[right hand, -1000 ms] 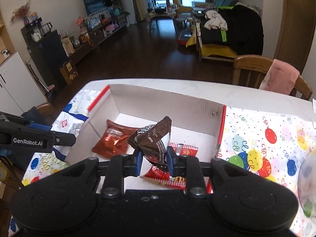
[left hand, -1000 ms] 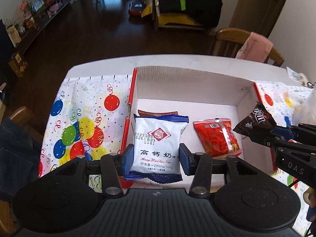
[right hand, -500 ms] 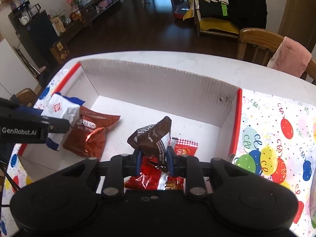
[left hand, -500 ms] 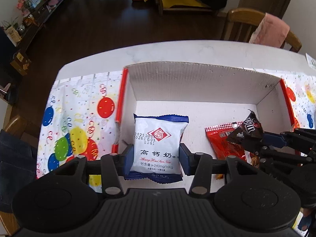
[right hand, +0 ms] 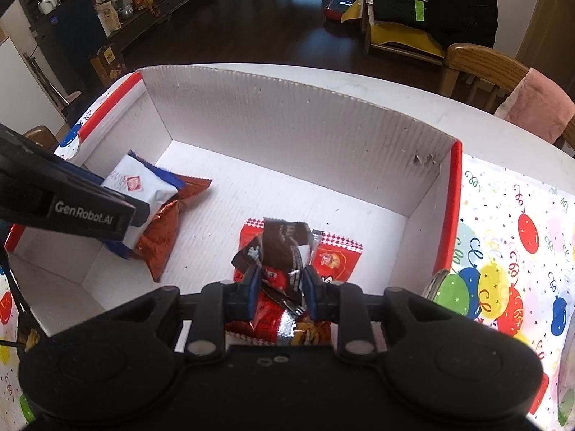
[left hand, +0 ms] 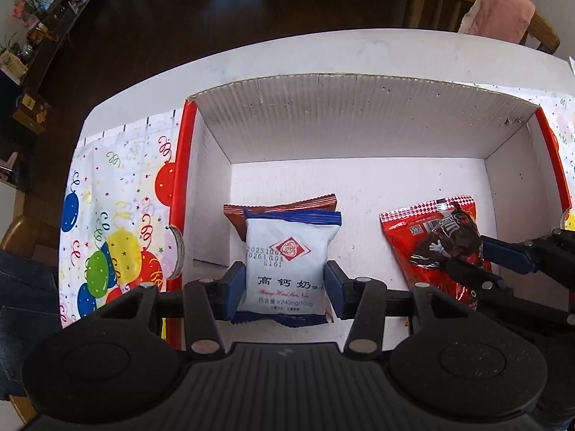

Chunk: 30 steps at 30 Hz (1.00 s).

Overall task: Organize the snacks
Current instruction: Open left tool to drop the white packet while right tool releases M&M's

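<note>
A white cardboard box (left hand: pixel 359 118) with red rims stands on the table. My left gripper (left hand: pixel 284 294) is shut on a white and blue snack packet (left hand: pixel 287 251), low at the box's left, over a red-brown packet (left hand: pixel 280 206). In the right wrist view the white packet (right hand: pixel 140 186) rests on that red-brown packet (right hand: pixel 161 237), with the left gripper (right hand: pixel 133 212) beside it. My right gripper (right hand: pixel 280 287) is shut on a dark brown candy packet (right hand: pixel 284 244), which lies on a red packet (right hand: pixel 334 255) on the box floor. The left wrist view shows the right gripper (left hand: pixel 478 258) and brown packet (left hand: pixel 452 237).
A balloon-patterned cloth (left hand: pixel 118 215) (right hand: pixel 510 251) covers the table on both sides of the box. Beyond the far table edge is a wooden chair with a pink cloth (left hand: pixel 503 10). A person's jeans (left hand: pixel 21 287) show at the left. The box's far half has a bare floor (left hand: pixel 359 179).
Both grippers have sunk into the box with their packets. The white packet now sits over the red-brown one, and the brown packet has come down onto the red one.
</note>
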Each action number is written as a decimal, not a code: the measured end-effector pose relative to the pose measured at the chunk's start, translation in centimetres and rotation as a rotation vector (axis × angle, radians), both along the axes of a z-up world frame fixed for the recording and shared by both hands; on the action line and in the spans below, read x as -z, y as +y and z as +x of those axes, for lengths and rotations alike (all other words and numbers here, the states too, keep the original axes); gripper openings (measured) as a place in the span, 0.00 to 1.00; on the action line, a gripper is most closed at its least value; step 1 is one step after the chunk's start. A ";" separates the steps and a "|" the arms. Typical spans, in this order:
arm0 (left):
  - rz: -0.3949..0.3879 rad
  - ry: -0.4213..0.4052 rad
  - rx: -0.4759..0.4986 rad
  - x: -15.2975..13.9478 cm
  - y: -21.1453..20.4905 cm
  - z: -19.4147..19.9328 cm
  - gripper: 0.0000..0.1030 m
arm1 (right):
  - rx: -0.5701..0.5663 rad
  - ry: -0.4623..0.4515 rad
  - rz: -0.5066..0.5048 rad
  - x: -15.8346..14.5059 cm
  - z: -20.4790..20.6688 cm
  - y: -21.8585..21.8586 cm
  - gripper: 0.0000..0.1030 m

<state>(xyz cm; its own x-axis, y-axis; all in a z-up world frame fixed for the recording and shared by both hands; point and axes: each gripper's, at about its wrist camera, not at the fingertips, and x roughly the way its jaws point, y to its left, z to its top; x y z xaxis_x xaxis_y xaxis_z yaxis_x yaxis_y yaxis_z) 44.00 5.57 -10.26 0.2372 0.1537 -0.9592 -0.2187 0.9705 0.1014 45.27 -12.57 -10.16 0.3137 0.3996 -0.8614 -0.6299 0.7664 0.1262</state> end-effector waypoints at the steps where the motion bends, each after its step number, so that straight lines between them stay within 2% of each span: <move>1: 0.003 0.001 0.001 0.0 0.0 0.1 0.46 | -0.001 -0.003 -0.002 0.0 0.0 0.0 0.24; 10: -0.019 -0.038 -0.020 -1.2 0.0 -0.5 0.48 | 0.012 0.011 0.046 -0.6 -0.1 -0.8 0.31; 13: -0.037 -0.070 -0.027 -2.2 -0.2 -1.1 0.53 | 0.022 0.015 0.075 -1.2 -0.4 -1.3 0.36; 22: -0.065 -0.168 -0.008 -5.5 -0.7 -4.6 0.54 | 0.053 0.005 0.136 -3.6 -2.2 -3.1 0.42; 30: -0.064 -0.256 0.033 -8.3 -0.8 -8.4 0.54 | 0.085 -0.029 0.175 -6.6 -5.9 -3.8 0.49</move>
